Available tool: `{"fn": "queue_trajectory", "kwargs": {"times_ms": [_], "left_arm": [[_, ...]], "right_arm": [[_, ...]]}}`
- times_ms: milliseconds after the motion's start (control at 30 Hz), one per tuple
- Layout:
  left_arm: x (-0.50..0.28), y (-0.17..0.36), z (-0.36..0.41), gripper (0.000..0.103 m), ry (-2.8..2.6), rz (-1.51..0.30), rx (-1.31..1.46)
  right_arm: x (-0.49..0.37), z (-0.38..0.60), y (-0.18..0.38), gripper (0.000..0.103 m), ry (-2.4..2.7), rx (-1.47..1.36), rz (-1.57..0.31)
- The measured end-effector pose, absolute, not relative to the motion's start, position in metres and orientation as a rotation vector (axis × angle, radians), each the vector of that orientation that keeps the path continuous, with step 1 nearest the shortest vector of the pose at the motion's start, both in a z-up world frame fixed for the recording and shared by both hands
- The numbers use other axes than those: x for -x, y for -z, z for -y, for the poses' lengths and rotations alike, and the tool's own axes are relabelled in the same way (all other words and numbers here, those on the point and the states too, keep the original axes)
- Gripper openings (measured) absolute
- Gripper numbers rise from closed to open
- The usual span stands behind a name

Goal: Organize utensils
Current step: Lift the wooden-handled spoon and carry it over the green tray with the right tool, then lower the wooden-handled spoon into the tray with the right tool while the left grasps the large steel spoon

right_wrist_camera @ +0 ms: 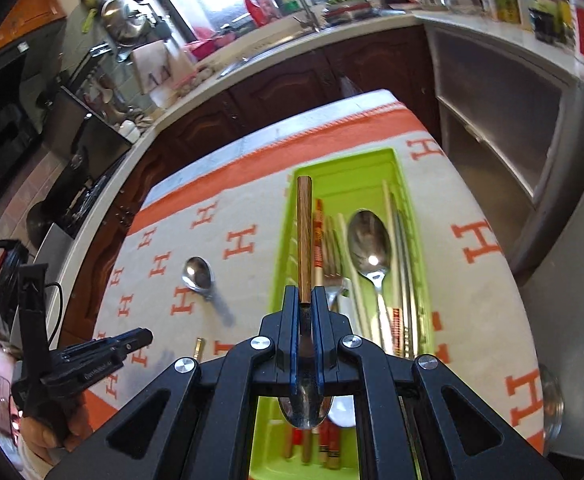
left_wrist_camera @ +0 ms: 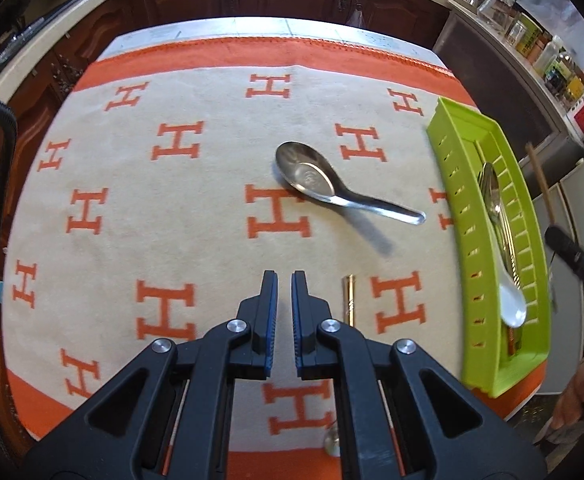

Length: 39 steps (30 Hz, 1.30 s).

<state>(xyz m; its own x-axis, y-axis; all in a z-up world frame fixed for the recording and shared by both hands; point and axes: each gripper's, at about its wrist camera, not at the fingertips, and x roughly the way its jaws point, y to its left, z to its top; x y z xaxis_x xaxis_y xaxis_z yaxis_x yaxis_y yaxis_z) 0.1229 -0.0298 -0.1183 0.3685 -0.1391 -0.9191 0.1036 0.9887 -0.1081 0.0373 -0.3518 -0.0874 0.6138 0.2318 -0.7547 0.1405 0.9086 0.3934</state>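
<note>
Bench (left_wrist_camera: 212, 240) under orange-and-cream H-pattern cloth carries lime-green slotted plastic tray (right_wrist_camera: 407, 216). Right hand-held gripper (right_wrist_camera: 305, 300) clamps wood-handled steel spoon (right_wrist_camera: 304, 232) above it: align handle lengthwise, lower before release. Left hand-held gripper (left_wrist_camera: 284, 280) closed, empty; steel soup spoon (left_wrist_camera: 311, 178) waits on cloth.

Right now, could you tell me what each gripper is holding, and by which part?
The right gripper pinches a wooden-handled spoon where handle meets metal neck; the left gripper holds nothing.

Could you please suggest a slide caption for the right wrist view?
Right gripper holding a wooden-handled spoon above the green tray.
</note>
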Motion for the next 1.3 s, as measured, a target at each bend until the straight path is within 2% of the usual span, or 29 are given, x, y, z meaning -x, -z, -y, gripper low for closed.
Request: {"fn": "queue_trajectory", "kwargs": {"times_ms": [367, 667, 733, 800, 867, 1233, 1267, 1300], "left_arm": [[-0.167, 0.138, 0.044, 0.005, 0.231, -1.307, 0.256], [-0.199, 0.148, 0.04, 0.006, 0.154, -1.312, 0.368], [-0.205, 0.15, 0.035, 0.013, 0.122, -1.306, 0.38], [-0.21, 0.154, 0.03, 0.042, 0.08, -1.299, 0.4], [-0.213, 0.156, 0.025, 0.047, 0.039, -1.278, 0.414], [-0.215, 0.166, 0.048, 0.047, -0.015, -1.185, 0.303], [-0.213, 0.166, 0.051, 0.039, -0.02, -1.172, 0.288], [-0.213, 0.167, 0.055, 0.025, -0.029, -1.154, 0.266]], "right_arm": [[-0.051, 0.374, 0.138, 0.007, -0.012, -0.471, -1.019], [-0.055, 0.359, 0.138, 0.009, -0.023, -0.429, -0.98], [-0.052, 0.358, 0.135, 0.009, -0.029, -0.425, -0.975], [-0.05, 0.358, 0.133, 0.009, -0.033, -0.419, -0.969], [-0.048, 0.357, 0.132, 0.009, -0.036, -0.41, -0.961], [-0.043, 0.36, 0.131, 0.009, -0.061, -0.403, -0.944], [-0.043, 0.36, 0.132, 0.009, -0.06, -0.402, -0.945], [-0.042, 0.36, 0.133, 0.009, -0.059, -0.401, -0.947]]}}
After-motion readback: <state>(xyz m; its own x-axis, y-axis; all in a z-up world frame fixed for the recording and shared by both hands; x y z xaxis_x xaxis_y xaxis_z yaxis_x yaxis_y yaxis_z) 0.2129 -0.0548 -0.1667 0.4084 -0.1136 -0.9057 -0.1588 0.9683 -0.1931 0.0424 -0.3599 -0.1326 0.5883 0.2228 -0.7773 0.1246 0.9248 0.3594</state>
